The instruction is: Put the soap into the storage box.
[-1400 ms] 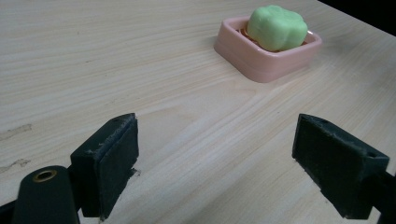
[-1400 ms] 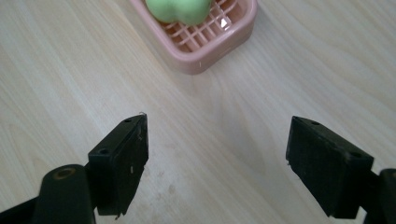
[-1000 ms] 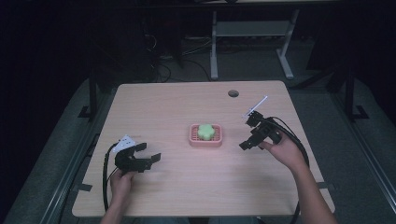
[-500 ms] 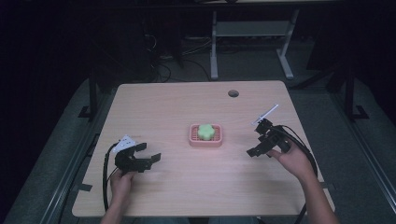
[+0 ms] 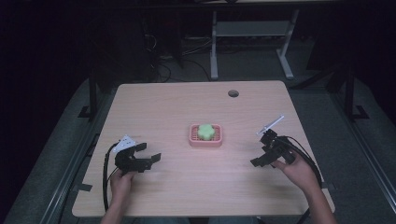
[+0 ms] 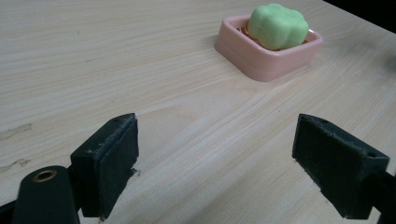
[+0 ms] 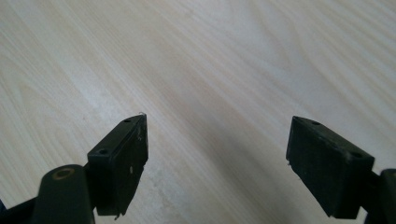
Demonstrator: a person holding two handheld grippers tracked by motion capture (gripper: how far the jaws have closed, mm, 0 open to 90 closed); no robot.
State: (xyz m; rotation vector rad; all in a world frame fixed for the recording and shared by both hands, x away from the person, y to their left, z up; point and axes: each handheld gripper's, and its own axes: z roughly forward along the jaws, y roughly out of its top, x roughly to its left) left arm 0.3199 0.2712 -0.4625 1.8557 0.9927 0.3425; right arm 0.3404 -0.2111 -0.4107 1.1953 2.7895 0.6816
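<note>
Pink soap dish (image 5: 205, 136) sits mid-table (image 5: 187, 186) with a green flower-shaped soap (image 5: 205, 130) inside. Left gripper (image 5: 150, 156) and right gripper (image 5: 259, 156) both spread wide, empty, well off either side. No readable writing anywhere.

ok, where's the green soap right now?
The green soap sits in the pink dish near the table's middle in the high view, between both claws; in the left gripper view it lies ahead, upper right.

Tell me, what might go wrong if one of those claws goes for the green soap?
The green soap sits loose in a light pink dish, so a sideways nudge may slide the dish across the table. The left gripper is open but low; its jaws may catch the dish rim rather than the rounded soap.
</note>
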